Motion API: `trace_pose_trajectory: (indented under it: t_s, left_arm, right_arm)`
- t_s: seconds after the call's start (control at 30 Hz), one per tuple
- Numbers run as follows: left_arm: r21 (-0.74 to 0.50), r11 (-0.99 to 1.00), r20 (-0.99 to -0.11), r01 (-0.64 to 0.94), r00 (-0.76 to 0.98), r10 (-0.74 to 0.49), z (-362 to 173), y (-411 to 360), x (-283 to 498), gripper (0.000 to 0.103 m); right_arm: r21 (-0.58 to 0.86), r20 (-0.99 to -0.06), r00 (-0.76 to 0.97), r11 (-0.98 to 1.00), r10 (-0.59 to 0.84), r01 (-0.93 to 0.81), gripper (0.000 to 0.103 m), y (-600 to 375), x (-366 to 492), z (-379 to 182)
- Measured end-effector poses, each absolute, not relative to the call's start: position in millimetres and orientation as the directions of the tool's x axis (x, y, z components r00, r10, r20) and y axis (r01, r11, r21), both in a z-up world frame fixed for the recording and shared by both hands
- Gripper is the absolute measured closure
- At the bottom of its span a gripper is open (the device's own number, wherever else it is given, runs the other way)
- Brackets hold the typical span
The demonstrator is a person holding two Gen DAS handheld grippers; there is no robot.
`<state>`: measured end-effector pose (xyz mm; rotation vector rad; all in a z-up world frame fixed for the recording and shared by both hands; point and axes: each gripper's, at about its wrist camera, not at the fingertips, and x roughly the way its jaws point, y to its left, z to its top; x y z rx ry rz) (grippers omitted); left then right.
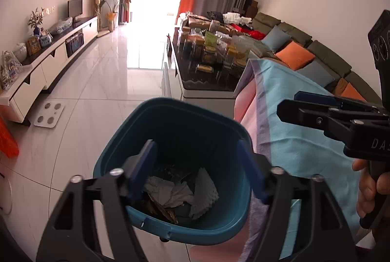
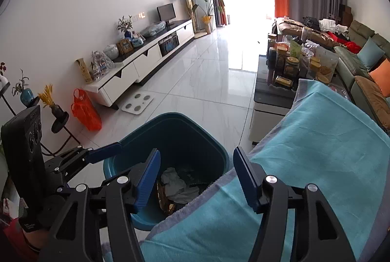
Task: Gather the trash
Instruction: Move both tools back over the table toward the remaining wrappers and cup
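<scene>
Both grippers hover with fingers spread and empty: the left gripper [image 1: 195, 172] directly above the teal trash bin [image 1: 170, 130], crumpled paper [image 1: 175, 191] inside, beside the right gripper [image 2: 197, 179].

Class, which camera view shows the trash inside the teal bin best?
The left wrist view: it looks down into the bin, showing the crumpled paper unobstructed. In the right wrist view, the blue cloth covers part of it.

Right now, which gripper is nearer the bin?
Left. The left gripper hangs open right over the bin mouth; the right gripper sits open further back, over the blue cloth edge beside it.
</scene>
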<state>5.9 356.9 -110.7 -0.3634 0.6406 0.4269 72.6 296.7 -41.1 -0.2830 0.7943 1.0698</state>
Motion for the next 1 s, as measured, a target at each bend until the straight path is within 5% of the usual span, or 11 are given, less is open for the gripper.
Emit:
trace_pose_trajectory:
  t_s: [0.07, 0.13, 0.33, 0.4, 1.0]
  left_arm:
    - [-0.175, 0.855, -0.63, -0.489, 0.722, 0.285, -103.8, 351.0, 6.5, 0.023]
    - [-0.171, 0.849, -0.618, -0.499, 0.726, 0.302, -96.4, 347.2, 4.7, 0.007]
    - [-0.132, 0.855, -0.562, -0.502, 0.748, 0.353, -64.6, 320.2, 2.3, 0.006]
    - [-0.122, 0.861, -0.548, -0.494, 0.756, 0.357, -55.3, 309.8, 1.7, 0.006]
    - [-0.111, 0.944, -0.471, -0.31, 0.853, 0.225, 2.1, 176.0, 32.1, 0.006]
  right_arm:
    - [0.163, -0.69, 0.248, 0.48, 0.68, -0.862, 0.042, 290.2, 73.4, -37.8]
    - [0.158, -0.672, 0.272, 0.492, 0.689, -0.856, 0.035, 278.0, 73.9, -31.5]
    - [0.152, -0.62, 0.348, 0.543, 0.703, -0.826, 0.02, 235.6, 83.6, -15.5]
    - [0.143, -0.606, 0.379, 0.565, 0.699, -0.813, 0.007, 218.7, 86.9, -11.1]
    - [0.128, -0.56, 0.599, 0.774, 0.573, -0.62, 0.007, 74.3, 118.4, -7.6]
